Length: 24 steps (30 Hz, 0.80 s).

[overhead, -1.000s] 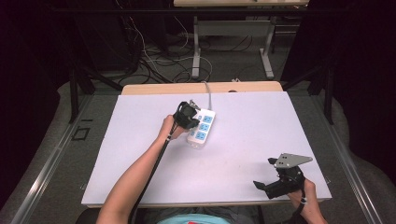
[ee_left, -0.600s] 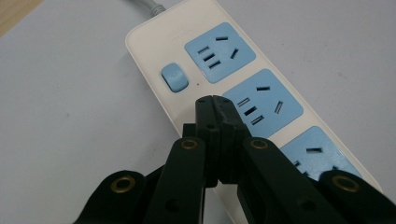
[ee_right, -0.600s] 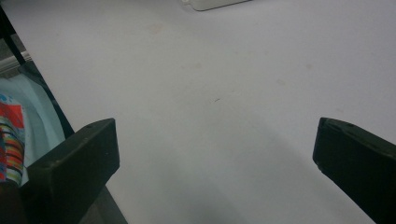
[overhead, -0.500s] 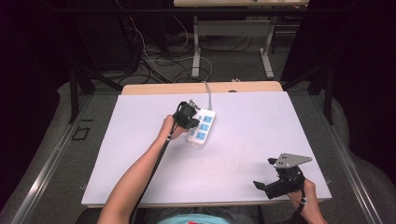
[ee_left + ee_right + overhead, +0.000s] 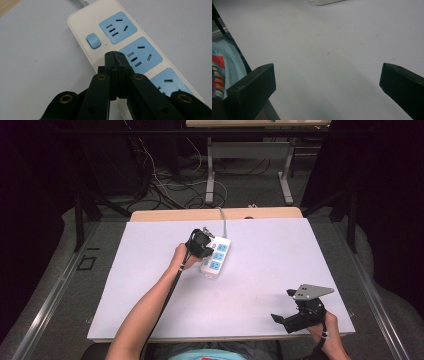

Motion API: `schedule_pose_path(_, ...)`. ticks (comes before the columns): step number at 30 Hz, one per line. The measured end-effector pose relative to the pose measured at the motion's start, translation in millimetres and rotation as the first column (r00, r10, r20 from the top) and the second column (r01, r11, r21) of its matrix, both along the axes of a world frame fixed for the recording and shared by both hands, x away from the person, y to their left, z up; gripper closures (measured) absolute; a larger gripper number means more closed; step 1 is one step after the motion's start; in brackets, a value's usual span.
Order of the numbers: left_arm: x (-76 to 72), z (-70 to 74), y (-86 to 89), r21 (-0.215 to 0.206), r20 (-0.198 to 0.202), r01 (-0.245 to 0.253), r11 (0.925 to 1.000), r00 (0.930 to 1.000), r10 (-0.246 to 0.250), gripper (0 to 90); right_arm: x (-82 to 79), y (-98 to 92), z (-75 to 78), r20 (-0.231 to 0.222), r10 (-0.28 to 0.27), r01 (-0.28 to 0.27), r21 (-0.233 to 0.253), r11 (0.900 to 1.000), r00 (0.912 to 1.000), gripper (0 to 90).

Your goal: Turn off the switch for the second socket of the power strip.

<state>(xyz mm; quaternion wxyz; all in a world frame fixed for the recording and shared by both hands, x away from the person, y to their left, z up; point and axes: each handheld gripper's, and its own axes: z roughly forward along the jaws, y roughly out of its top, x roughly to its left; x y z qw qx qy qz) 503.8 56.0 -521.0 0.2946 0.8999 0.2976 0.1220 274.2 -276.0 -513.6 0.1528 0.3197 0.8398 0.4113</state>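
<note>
- Left gripper (image 5: pixel 114 53), jaws clenched together with nothing between them, tips over the power strip (image 5: pixel 120 45) beside its blue switch (image 5: pixel 93 40).
- Power strip lies mid-table (image 5: pixel 260 285), cord running away.
- Right gripper (image 5: pixel 327 75) spread wide, near the front edge.

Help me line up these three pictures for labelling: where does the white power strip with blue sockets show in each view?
High view: the power strip lies left of the table's middle, toward the far edge, at the left gripper.
Left gripper view: it runs from upper left to lower right, under the shut jaws.
Right gripper view: one white end peeks in at the top edge.
Shared landmark: the white tabletop.
</note>
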Motion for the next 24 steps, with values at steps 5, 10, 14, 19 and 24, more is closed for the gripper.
schedule_pose_path(5, 0.6, 0.2, -0.7, 0.005, -0.009, -0.002, 1.0, 1.0, 0.002, 90.0, 0.0, 0.0, 0.2, -0.004, 0.001, -0.001, -0.001, 1.0, 1.0, 0.0)
schedule_pose_path(10, -0.5, 0.5, -2.5, 0.022, 0.002, 0.004, 0.9997, 1.0, -0.004, 90.0, 0.0, 0.0, 0.2, -0.005, 0.002, -0.002, -0.002, 1.0, 1.0, 0.0)
schedule_pose_path(14, -0.5, 0.7, -2.8, 0.026, 0.003, 0.004, 0.9997, 1.0, -0.004, 90.0, 0.0, 0.1, 0.0, -0.001, -0.002, 0.002, 0.0, 1.0, 1.0, 0.0)
schedule_pose_path(19, 0.0, 0.9, -1.9, 0.023, -0.004, 0.004, 0.9997, 1.0, -0.004, 90.0, -0.1, 0.0, 0.1, -0.002, 0.0, 0.0, 0.0, 1.0, 1.0, 0.0)
schedule_pose_path(24, -0.4, 0.7, -2.5, 0.026, 0.002, 0.001, 0.9997, 1.0, -0.002, 90.0, -0.1, -0.1, 0.3, -0.004, 0.002, -0.002, -0.002, 1.0, 1.0, 0.0)
